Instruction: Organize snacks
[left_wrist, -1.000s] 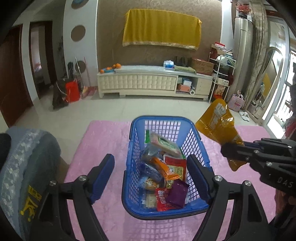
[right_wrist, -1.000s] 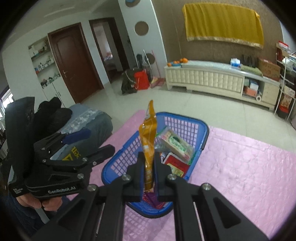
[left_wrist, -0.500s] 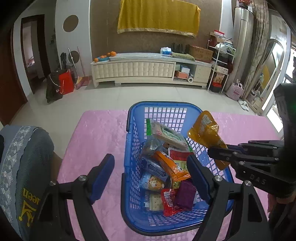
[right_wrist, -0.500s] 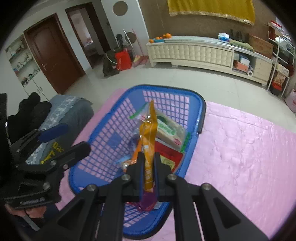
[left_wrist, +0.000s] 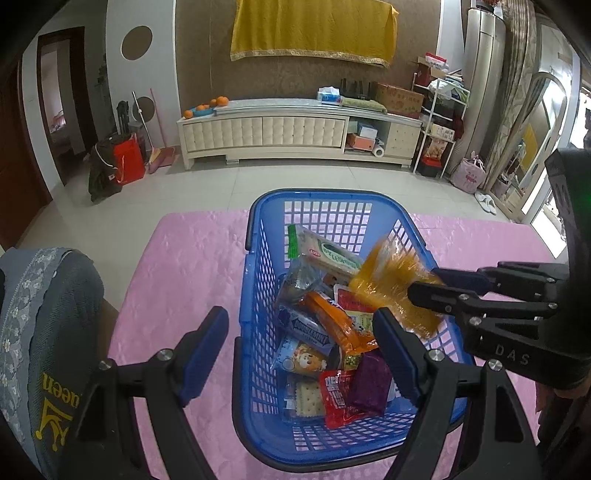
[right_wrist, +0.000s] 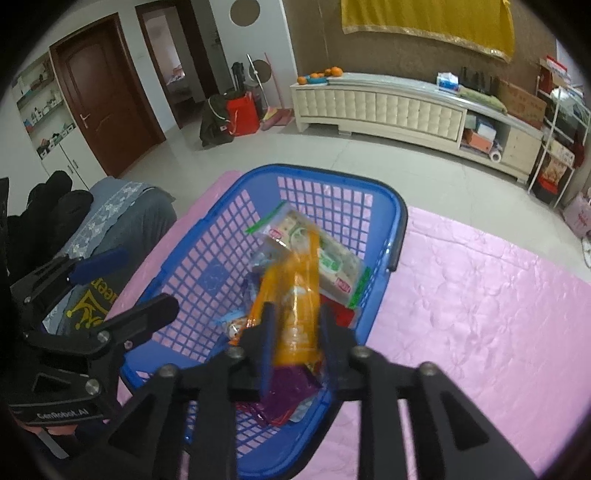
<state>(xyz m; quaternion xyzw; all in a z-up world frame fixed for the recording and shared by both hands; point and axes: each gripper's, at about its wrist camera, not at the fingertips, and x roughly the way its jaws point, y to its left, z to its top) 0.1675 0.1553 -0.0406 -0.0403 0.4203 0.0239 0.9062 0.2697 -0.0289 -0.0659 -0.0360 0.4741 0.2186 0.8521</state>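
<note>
- Snacks fill the blue basket (left_wrist: 258, 332) ahead of both pairs of fingers; only the left wrist view shows the right gripper (left_wrist: 424, 291) from the side, reaching in over the basket's right rim.
- Right gripper's jaws are opening, the blurred yellow packet (right_wrist: 295, 310) loose between them, tilting onto the heap.
- Left gripper (left_wrist: 303, 354) stands wide, holding nothing, its right finger (left_wrist: 395, 354) over the purple packet (left_wrist: 369, 384).
- Beyond: pink cloth (right_wrist: 480, 314), a grey chair back (left_wrist: 48, 332) left.
</note>
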